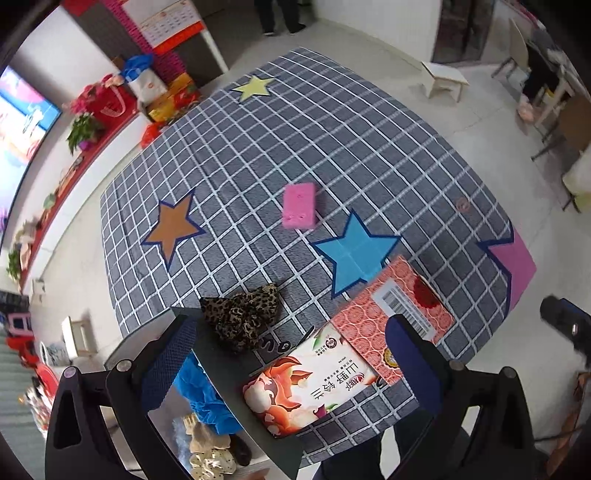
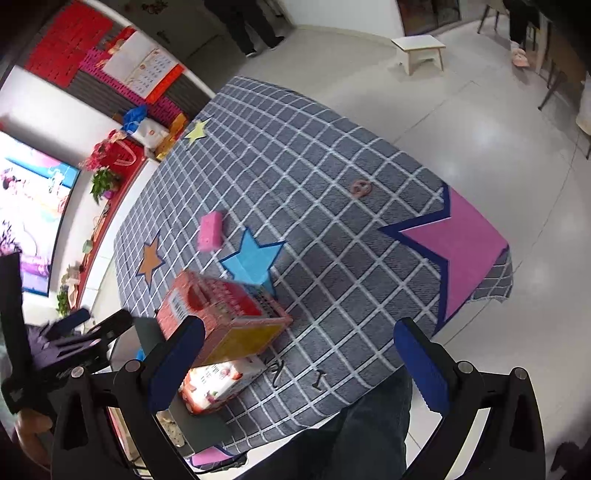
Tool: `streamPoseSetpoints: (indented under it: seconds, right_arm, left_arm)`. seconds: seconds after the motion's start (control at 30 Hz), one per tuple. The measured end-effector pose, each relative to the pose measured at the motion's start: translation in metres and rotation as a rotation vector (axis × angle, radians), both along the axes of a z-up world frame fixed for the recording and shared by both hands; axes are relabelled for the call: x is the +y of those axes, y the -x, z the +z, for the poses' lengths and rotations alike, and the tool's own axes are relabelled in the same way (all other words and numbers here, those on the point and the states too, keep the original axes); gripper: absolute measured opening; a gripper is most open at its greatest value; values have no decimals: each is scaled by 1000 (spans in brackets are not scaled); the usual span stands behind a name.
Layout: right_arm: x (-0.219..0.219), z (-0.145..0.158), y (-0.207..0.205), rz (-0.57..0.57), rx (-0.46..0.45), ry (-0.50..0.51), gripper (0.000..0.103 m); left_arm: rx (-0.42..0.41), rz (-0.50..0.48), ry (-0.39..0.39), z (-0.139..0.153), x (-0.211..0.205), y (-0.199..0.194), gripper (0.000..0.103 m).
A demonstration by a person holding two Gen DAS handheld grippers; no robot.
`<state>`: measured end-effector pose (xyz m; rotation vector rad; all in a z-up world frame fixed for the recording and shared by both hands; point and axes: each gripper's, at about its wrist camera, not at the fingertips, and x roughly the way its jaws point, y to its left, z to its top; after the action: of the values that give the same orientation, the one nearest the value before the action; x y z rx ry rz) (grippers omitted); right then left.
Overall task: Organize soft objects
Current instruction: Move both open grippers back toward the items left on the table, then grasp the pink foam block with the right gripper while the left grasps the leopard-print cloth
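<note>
A pink sponge (image 1: 300,206) (image 2: 210,230) lies mid-table on the grey checked cloth (image 1: 258,155), beside the blue star patch (image 1: 354,251). A leopard-print scrunchie (image 1: 242,317) rests on the rim of a dark open box (image 1: 221,362) at the table's near edge. Inside the box are blue soft fabric (image 1: 207,402) and a cream spotted scrunchie (image 1: 212,459). My left gripper (image 1: 291,362) hovers open above the tissue packs (image 1: 314,384). My right gripper (image 2: 295,365) is open over the near table edge, holding nothing. A small pink ring (image 2: 360,188) lies further right.
A red patterned tissue box (image 2: 221,317) sits on a floral tissue pack (image 2: 218,384) at the near edge. Coloured star patches mark the cloth. A white stool (image 2: 419,51) and a standing person's legs (image 2: 255,26) are beyond the table. A shelf with flowers (image 1: 92,110) runs along the left.
</note>
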<state>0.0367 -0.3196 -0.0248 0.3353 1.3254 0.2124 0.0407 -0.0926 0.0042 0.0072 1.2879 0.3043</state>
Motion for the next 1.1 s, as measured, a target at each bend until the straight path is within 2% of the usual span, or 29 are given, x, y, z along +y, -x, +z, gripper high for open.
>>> streamPoseSetpoints:
  seconds: [0.13,0.27,0.4,0.53,0.67,0.8,0.93,1.0,1.1]
  right_arm:
    - [-15,-6,-21,-14,48,30,103]
    - [-6,-11,-47,64,82,109,103]
    - [25,-17,-75,182,111,168,103]
    - [65,-27,-98,311,130,208,103]
    - [105,-41,-119,447,129,246,103]
    - [157,-55,-132,655,90,304,103]
    - [222,-67,-132,917,63,340,103]
    - [257,-76,-128,1055,48,368,103]
    - [296,-95,-120,1196,-46,489,103]
  left_arm:
    - [-22,74,8,-1,22,12,103]
    - [-36,145,12,-7,44,23,103]
    - [-46,182,8,-12,59,26,103]
    - [-22,206,24,-25,78,19,103]
    - [3,198,-4,-36,95,17,103]
    - [-26,278,29,-31,122,29,103]
    - [-44,443,61,-28,151,55,103]
    - [-42,491,59,-28,154,66,103]
    - [-21,507,45,-32,147,76,103]
